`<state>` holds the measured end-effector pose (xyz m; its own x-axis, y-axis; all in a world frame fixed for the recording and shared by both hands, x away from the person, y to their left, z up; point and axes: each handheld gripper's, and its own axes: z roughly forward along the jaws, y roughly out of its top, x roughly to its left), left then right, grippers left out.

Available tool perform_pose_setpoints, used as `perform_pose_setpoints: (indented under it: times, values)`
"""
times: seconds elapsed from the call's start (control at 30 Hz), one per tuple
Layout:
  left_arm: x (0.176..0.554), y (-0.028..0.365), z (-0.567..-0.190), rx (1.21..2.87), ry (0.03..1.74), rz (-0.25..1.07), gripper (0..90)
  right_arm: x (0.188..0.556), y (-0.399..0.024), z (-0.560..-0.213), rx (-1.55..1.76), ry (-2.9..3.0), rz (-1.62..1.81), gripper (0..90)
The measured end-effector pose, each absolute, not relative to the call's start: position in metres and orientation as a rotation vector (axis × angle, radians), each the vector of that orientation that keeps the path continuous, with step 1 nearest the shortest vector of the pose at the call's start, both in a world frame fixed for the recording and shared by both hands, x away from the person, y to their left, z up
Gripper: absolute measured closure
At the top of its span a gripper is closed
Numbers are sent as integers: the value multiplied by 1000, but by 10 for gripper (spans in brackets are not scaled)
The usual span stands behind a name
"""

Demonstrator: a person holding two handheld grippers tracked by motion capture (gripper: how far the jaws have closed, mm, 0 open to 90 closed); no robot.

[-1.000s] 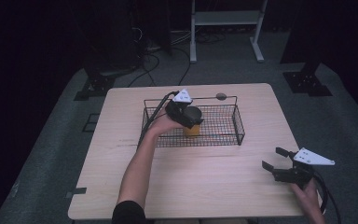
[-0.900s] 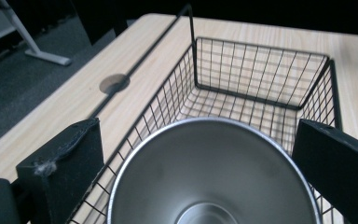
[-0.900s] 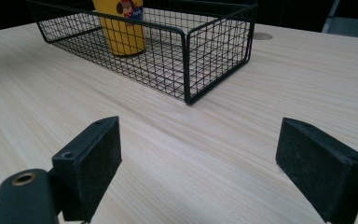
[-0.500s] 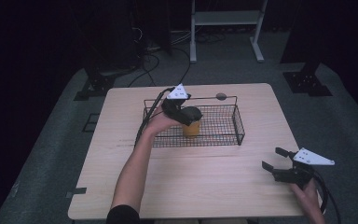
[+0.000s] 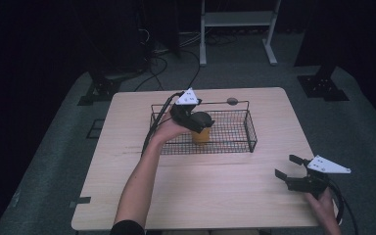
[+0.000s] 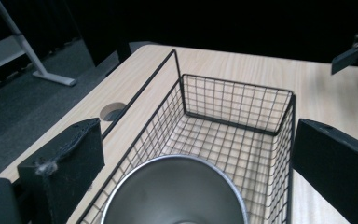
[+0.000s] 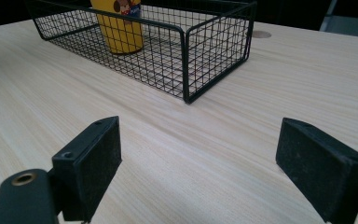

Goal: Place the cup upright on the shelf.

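Observation:
A yellow cup (image 5: 200, 135) with a cartoon print (image 7: 119, 23) stands upright in the left half of a black wire basket (image 5: 249, 132) on the wooden table. My left gripper (image 5: 200, 121) hovers right over the cup. In the left gripper view the cup's steel inside (image 6: 177, 191) lies between the jaws, which stand wide apart and clear of the rim: open. My right gripper (image 5: 286, 166) rests low near the table's front right corner, open and holding nothing, pointing toward the basket (image 7: 186, 60).
The basket's right half (image 6: 237, 107) holds nothing. A round cable hole (image 5: 232, 101) sits in the table behind the basket. Bare tabletop (image 7: 205, 130) spreads between the basket and the right gripper. Cables and stand feet lie on the dark floor beyond.
The left hand has shifted slightly back over the cup and stays above it. The right gripper has not moved.

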<state>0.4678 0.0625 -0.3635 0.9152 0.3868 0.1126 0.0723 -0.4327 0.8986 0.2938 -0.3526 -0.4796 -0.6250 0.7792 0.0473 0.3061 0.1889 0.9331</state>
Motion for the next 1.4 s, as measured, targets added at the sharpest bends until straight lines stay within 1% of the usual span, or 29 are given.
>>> perform_pose_setpoints:
  times: [0.7, 0.87, 1.1, 1.4]
  values:
    - [438, 69, -365, 1942, 368, 382, 21, 294, -353, -480, 1025, 2020, 1435, 131]
    - [430, 69, -364, 1949, 371, 402, 20, 294, -353, -480, 1025, 2020, 1436, 131]
    - [422, 71, -362, 1914, 386, 420, 20, 294, -354, -479, 1029, 2018, 1443, 131]
    - [414, 72, -365, 1904, 387, 399, 9, 294, -354, -480, 1026, 2017, 1436, 131]
